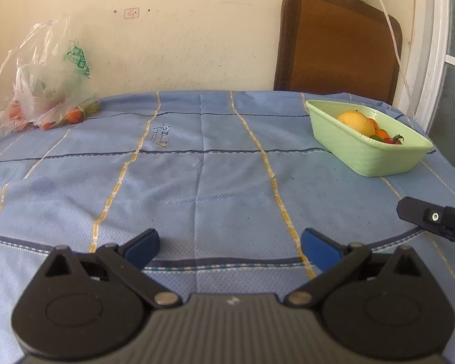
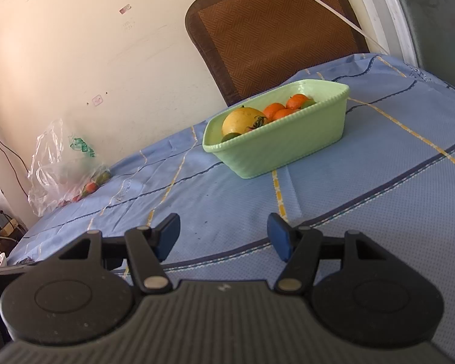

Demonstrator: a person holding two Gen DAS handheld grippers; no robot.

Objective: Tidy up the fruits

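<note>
Blue checked cloth [image 1: 197,166] is covering the whole table, yellow and dark stripes running across it. Taking the green basket [image 1: 364,154] as the landmark, going left to right in the left wrist view:

- Far left of the basket, by the wall: clear plastic bag [image 1: 45,91] is slumping on the cloth, small orange-red and green fruits [image 1: 72,116] showing through its lower edge.
- Near edge, well left of the basket: left gripper [image 1: 230,250] is hanging over bare cloth, blue pads [image 1: 144,247] standing wide apart, nothing between them.
- Basket is sitting on the cloth near the far right corner. Inside: one big yellow fruit [image 1: 356,121], oranges [image 1: 380,133] beside it, a small red tomato with green stem [image 1: 396,140] at the near end. In the right wrist view a green fruit [image 2: 230,136] is also showing at the basket's left end.
- Behind the basket: brown chair back [image 1: 336,45] is leaning against the wall.
- In front of the basket, towards the near right: right gripper [image 2: 223,236] is holding over the cloth edge, spread wide, gripping nothing, pointing towards the basket, well apart from it.
</note>
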